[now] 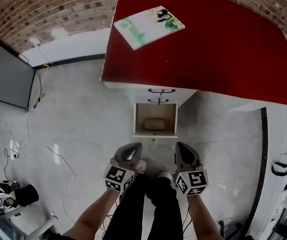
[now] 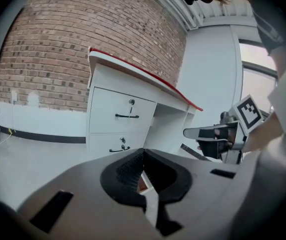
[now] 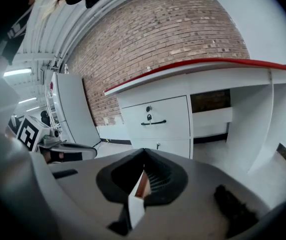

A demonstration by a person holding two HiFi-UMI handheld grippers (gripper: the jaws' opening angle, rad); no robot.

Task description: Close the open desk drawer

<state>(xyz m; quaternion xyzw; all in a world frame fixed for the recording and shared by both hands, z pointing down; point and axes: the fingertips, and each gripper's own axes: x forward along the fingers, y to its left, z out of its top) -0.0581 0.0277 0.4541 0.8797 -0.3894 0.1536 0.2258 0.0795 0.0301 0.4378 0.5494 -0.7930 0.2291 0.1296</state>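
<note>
The left gripper point(image 1: 132, 149) and right gripper point(image 1: 183, 149) hung side by side, each with jaws pressed together on nothing. The open drawer point(image 1: 155, 119) stood pulled out just ahead of both tips, untouched, under the red-topped desk point(image 1: 223, 44) beyond them.

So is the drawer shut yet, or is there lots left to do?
Nothing looks done yet: the drawer sticks out open from the desk, with a pale thing lying inside. Nothing is in hand either. The left gripper and right gripper are both shut, empty and short of the drawer. What's left is the whole job: reach the drawer front and push it in.
</note>
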